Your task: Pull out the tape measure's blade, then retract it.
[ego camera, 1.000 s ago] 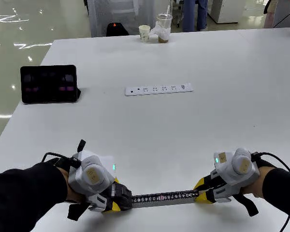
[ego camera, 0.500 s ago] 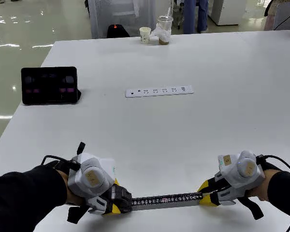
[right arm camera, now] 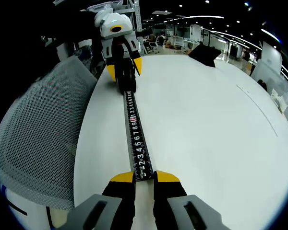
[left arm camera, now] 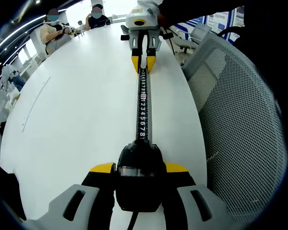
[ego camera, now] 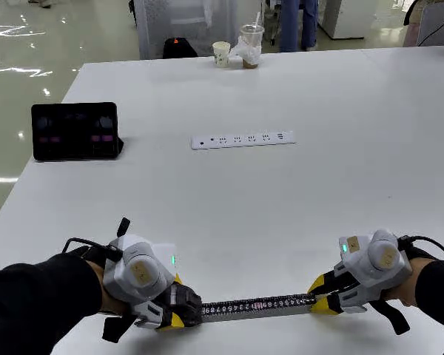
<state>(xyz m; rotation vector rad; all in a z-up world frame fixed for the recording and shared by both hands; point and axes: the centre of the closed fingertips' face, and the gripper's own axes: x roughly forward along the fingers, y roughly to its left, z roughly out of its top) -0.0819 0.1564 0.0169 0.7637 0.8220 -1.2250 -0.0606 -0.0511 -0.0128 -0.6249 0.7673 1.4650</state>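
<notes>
– Right gripper (ego camera: 318,297) sits further out to the right than 1 s ago, so we see more blade (ego camera: 257,305) drawn out. Left gripper (ego camera: 179,299) is approx. where it was.
– Where's the tape measure (ego camera: 186,303) itself?
– At the near edge of the white table (ego camera: 296,192), right in front of us, black body clamped btw. the left jaws. They're spread about as wide as the body, a yellow tip on either side; we see that best in the left gripper view.
– And the right claw?
– Nearly closed, pinching the blade's free end. In the right gripper view that end lies btw. the two yellow tips. Blade runs straight from body to tip, numbers up, low over the tabletop; we can't tell if it touches.
– Anything else?
– Power strip (ego camera: 243,137) mid-table, well apart from the work. Dark tablet (ego camera: 75,129) propped at far left. Paper cup (ego camera: 221,52) and clear lidded cup (ego camera: 251,37) at the far edge. Mesh chair back (left arm camera: 235,110) just beside the table's near edge.
</notes>
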